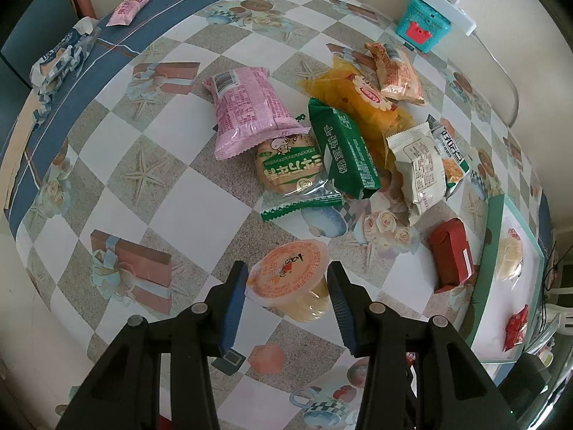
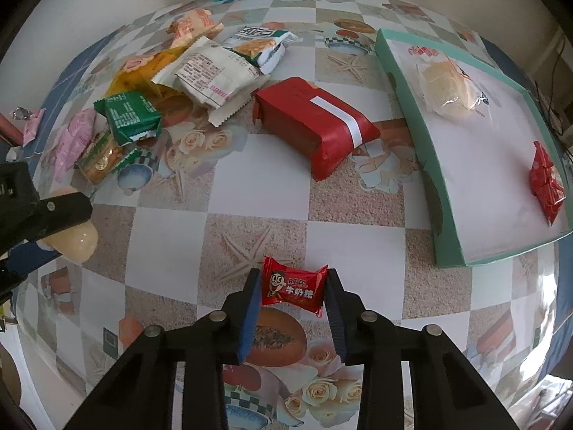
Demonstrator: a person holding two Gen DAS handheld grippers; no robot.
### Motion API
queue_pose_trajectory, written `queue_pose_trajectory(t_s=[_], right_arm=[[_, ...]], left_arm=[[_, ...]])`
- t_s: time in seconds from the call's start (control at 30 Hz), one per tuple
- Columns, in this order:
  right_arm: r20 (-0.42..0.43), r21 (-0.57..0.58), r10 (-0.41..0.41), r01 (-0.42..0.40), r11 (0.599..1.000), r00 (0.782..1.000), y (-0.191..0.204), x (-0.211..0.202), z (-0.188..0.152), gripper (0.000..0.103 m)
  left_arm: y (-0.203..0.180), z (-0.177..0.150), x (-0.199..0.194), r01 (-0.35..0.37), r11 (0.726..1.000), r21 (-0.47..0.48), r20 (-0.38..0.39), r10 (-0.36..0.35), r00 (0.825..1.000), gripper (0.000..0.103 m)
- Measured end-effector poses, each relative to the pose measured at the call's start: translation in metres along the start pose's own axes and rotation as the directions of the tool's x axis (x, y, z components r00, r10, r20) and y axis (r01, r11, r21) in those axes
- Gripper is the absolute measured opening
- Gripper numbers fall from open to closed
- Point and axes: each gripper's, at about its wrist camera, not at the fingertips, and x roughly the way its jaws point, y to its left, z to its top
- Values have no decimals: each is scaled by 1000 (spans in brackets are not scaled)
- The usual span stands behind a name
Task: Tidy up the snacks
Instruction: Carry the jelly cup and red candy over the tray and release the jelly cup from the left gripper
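Observation:
My left gripper [image 1: 286,279] is shut on a jelly cup [image 1: 290,279] with an orange lid, held above the table. The cup's pale body also shows in the right wrist view [image 2: 77,242], in the left gripper's fingers [image 2: 64,208]. My right gripper [image 2: 292,286] is shut on a small red candy packet [image 2: 293,286], held above the table. A pile of snacks lies mid-table: pink bag [image 1: 247,111], green pack [image 1: 345,147], yellow bag [image 1: 358,104], white pack [image 1: 419,165], red box [image 1: 451,259]. The teal tray [image 2: 435,186] holds a bread bun [image 2: 447,82] and red candies [image 2: 546,182].
A teal tin [image 1: 424,25] with a white power strip [image 1: 444,3] on top stands at the far edge. A pink packet [image 1: 129,9] and a blue-white wrapper [image 1: 61,61] lie on the blue border at far left. The checkered tablecloth [image 2: 250,186] covers the table.

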Motion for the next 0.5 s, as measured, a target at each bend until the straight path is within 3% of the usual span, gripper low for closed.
queue_pose_trajectory(t_s=[0.5], right_arm=[[120, 30, 19, -23, 999, 993, -9, -48, 11, 35]], left_arm=[[-4, 1, -10, 9, 1000, 14, 35, -10, 999, 47]])
